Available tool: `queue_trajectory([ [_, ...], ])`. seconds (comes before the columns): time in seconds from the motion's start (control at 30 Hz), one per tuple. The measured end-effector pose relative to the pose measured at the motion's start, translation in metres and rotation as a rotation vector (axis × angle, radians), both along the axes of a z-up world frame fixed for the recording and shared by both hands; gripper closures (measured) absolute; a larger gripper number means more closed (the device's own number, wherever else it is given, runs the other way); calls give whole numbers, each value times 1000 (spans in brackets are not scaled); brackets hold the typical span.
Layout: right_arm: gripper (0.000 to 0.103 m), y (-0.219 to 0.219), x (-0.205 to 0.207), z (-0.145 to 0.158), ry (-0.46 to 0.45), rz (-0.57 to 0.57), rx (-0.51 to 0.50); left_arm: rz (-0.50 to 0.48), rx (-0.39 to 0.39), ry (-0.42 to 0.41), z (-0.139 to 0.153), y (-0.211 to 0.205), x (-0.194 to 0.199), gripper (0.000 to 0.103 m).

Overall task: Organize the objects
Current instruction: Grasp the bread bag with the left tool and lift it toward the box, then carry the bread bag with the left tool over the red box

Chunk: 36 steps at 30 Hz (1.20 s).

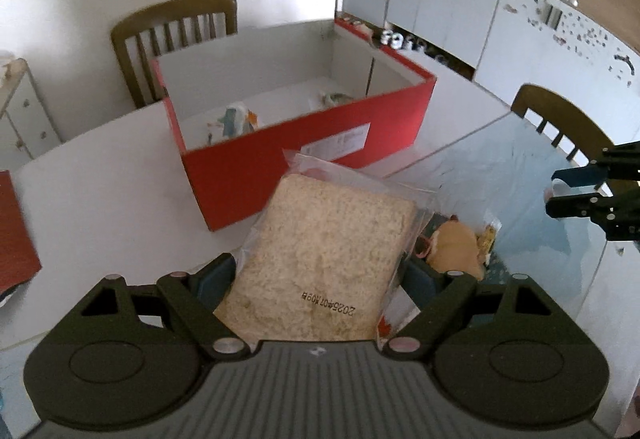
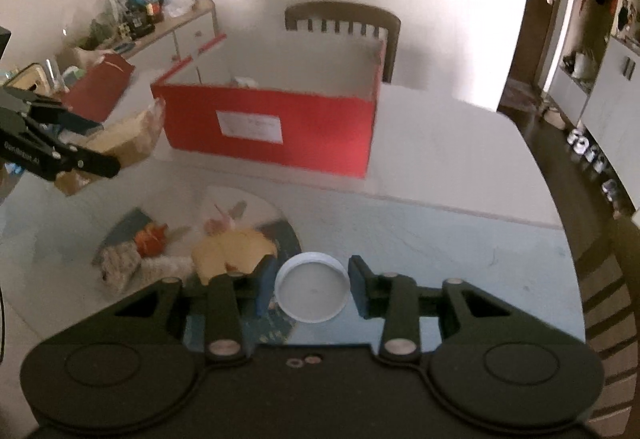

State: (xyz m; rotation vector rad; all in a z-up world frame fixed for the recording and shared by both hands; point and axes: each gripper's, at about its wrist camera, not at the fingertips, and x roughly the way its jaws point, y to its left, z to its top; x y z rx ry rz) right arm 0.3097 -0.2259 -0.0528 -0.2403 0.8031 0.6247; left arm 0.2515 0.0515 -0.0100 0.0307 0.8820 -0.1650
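The left hand-held gripper (image 1: pixel 320 275) clamps a clear-wrapped slab of bread (image 1: pixel 328 263) by its two sides, the packet lifted off the worktop (image 1: pixel 100 199) and aimed at the open red box (image 1: pixel 304 143) just beyond, apparently the collecting bin, since a few small items already lie on its white floor. Further right, a loose heap of wrapped snacks (image 2: pixel 192 251) waits on a dark mat (image 2: pixel 290 239) near the front edge, seemingly the pile being sorted. Rightmost, the right hand-held gripper (image 2: pixel 312 287) grips a round white lid-like container (image 2: pixel 312 289) across its width, held clear above the glass-topped end of the worktop. With both hands loaded, each carrying one item, the box looks like the shared destination. Two wooden chairs stand behind.
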Motion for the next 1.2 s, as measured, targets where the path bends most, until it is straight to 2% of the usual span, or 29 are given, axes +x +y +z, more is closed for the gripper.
queue_trajectory([
  [0.27, 65, 26, 20, 40, -57, 67, 28, 69, -42, -11, 29, -8, 7, 15],
  [0.43, 65, 43, 42, 59, -117, 109, 37, 84, -43, -36, 50, -15, 22, 16],
  [0.57, 65, 55, 64, 64, -129, 117, 44, 78, -22, -52, 63, -23, 40, 16],
  [0.73, 65, 64, 81, 61, -99, 124, 58, 59, -35, 9, 41, -20, 49, 15],
  [0.93, 65, 63, 82, 53, -94, 149, 39, 61, -20, 123, -3, -20, 43, 15],
  [1.03, 65, 61, 82, 49, -84, 151, 36, 73, -24, 160, -20, -20, 44, 12],
  [1.13, 65, 58, 82, 46, -79, 155, 36, 78, -44, 189, -33, -20, 46, 0],
  [1.2, 65, 56, 82, 45, -76, 157, 35, 84, -59, 211, -41, -20, 49, 0],
])
